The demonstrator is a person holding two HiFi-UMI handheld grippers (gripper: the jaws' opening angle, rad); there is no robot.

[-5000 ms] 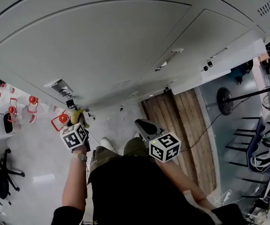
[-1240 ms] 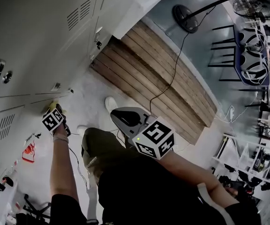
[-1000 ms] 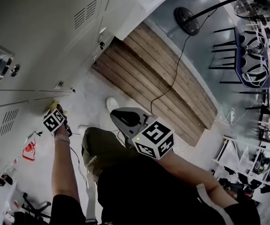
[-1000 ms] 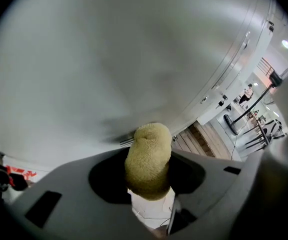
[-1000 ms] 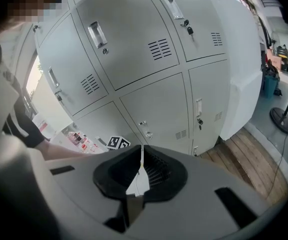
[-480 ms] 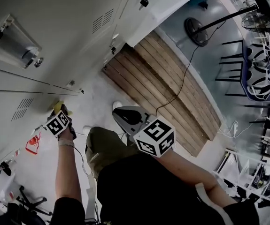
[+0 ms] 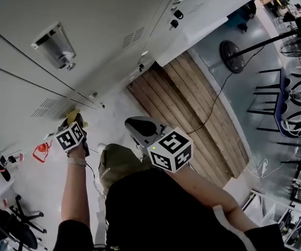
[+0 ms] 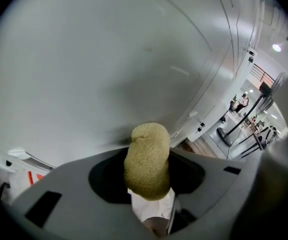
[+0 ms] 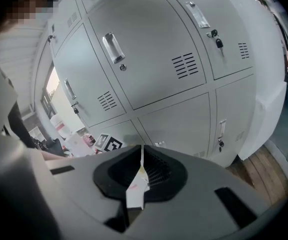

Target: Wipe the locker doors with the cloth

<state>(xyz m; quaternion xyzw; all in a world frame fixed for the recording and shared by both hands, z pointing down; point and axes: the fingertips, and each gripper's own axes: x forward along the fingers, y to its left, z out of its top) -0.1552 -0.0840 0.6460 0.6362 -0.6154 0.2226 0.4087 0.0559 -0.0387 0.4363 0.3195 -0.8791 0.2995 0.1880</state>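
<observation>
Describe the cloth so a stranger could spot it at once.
Start at the wall of grey locker doors. The left gripper reaches toward one door, shut on the cloth. It is a fluffy yellow wad, the only yellow thing against all that grey.

Black short-sleeve top (image 7: 155, 208), olive trousers (image 7: 120, 163), pale band (image 7: 78, 161) on L wrist.

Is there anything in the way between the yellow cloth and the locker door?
No, nothing visible is in the way. The left hand-held gripper is shut on the cloth. The cloth's tip sits right at the grey locker door, and only its shadow shows there.
</observation>
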